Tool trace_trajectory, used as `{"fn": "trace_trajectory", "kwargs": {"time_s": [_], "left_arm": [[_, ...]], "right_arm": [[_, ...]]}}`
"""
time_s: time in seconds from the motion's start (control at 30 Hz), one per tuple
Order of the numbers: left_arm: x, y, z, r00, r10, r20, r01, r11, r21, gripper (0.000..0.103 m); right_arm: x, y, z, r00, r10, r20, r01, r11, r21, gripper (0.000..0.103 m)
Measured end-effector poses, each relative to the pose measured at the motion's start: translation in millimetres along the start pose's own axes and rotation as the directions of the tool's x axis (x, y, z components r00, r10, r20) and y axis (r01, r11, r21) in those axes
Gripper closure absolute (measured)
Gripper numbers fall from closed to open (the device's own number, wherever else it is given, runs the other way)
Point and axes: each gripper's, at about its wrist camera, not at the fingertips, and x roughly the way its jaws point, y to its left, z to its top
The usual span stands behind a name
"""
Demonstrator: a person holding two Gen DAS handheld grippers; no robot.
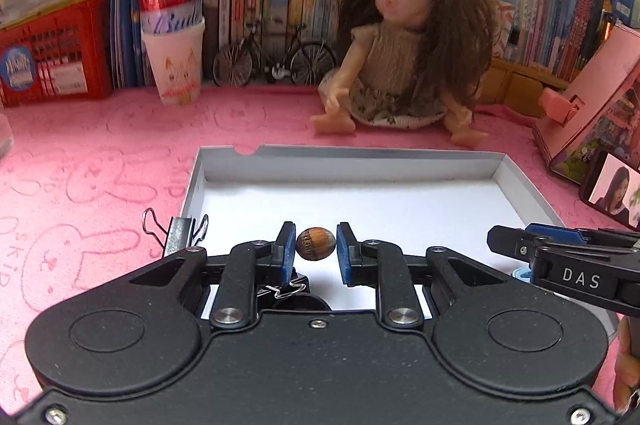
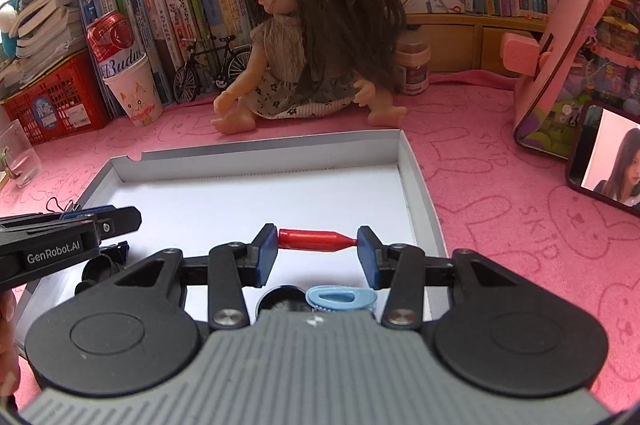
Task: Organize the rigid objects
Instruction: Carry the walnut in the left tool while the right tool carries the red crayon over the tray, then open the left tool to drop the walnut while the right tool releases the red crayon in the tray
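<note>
My left gripper [image 1: 316, 245] is shut on a small brown nut [image 1: 315, 244], held between its blue pads above the near part of a shallow white box [image 1: 352, 161]. My right gripper [image 2: 318, 241] is shut on a red bullet-shaped piece [image 2: 316, 240], gripped end to end over the same box [image 2: 416, 193]. Each gripper shows in the other's view: the right gripper [image 1: 516, 243] at the right, the left gripper [image 2: 120, 219] at the left. A silver binder clip [image 1: 178, 235] sits at the box's left wall. A black binder clip [image 1: 286, 291], a light blue clip [image 2: 340, 299] and a black round thing [image 2: 280, 299] lie in the box under the grippers.
A doll [image 1: 400, 57] sits on the pink cloth just behind the box. A paper cup holding a red can [image 1: 172, 37], a model bicycle [image 1: 276, 61] and a red crate [image 1: 52, 57] stand before the books. A pink toy house [image 2: 576, 37] and a phone [image 2: 608, 161] are at the right, a glass [image 2: 16, 153] at the left.
</note>
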Motion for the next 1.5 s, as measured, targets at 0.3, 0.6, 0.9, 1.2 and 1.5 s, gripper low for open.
{"fn": "trace_trajectory", "kwargs": {"time_s": [0.3,0.6,0.9,1.2,1.5], "left_arm": [[12.4,10.6,11.4,0.997,-0.001,-0.072,0.000,1.000,-0.020,0.083],[15.0,6.8,7.4,0.997,0.010,-0.082,-0.010,1.000,-0.003,0.083],[16.3,4.1,3.1,0.996,0.014,-0.084,-0.013,1.000,0.012,0.083],[15.0,0.5,-0.5,0.997,0.004,-0.080,-0.002,1.000,0.025,0.082],[6.5,-2.7,-1.7,0.999,-0.002,-0.051,0.004,0.999,0.036,0.059]], "right_arm": [[11.0,-2.6,7.5,0.996,0.025,-0.083,-0.024,1.000,0.012,0.054],[15.1,-0.1,5.5,0.995,0.013,-0.101,-0.013,1.000,0.000,0.054],[17.2,-1.2,2.0,0.995,0.008,-0.096,-0.007,1.000,0.002,0.054],[15.5,1.0,-0.3,0.996,0.001,-0.087,-0.002,1.000,-0.019,0.052],[8.8,2.0,-1.6,0.998,0.008,-0.062,-0.008,1.000,-0.007,0.032]]}}
